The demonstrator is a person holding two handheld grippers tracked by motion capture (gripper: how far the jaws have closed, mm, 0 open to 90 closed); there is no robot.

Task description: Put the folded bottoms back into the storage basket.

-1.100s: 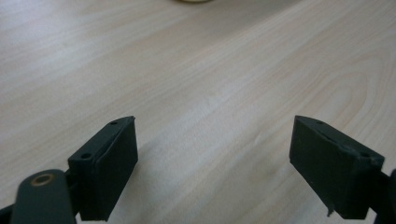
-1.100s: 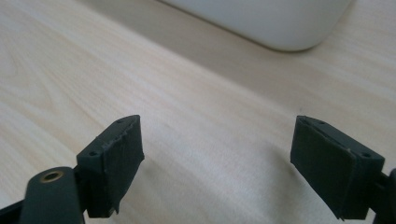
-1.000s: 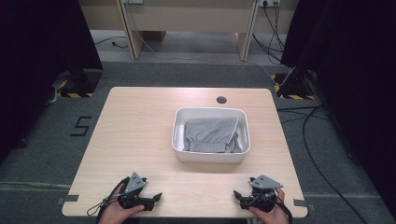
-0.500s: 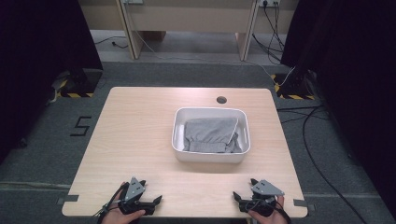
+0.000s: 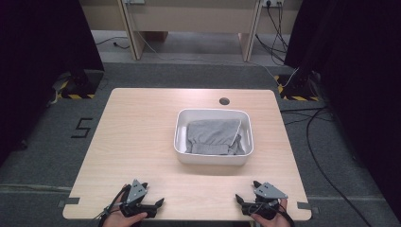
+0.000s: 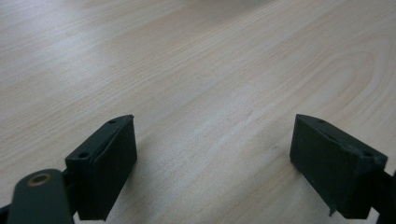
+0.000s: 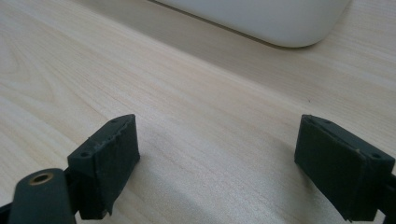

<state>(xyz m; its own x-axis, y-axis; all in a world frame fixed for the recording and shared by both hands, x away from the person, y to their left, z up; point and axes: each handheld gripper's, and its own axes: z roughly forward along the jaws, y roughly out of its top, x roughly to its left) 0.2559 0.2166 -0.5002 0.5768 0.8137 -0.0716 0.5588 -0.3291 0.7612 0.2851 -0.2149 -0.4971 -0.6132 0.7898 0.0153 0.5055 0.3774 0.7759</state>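
In the white tub, grey cloth lies partly hidden.

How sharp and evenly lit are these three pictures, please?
High view: soft, even light on the table, dark corners, tub casting a faint shadow. Left gripper view: wood grain sharp, far edge blurred. Right gripper view: the tub looks soft and slightly overexposed, with dark shadows under the open jaws.

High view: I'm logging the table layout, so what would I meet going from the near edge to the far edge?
The two grippers at the near edge, left gripper and right gripper → white bin holding a folded grey cloth → round cable hole in the wooden table.
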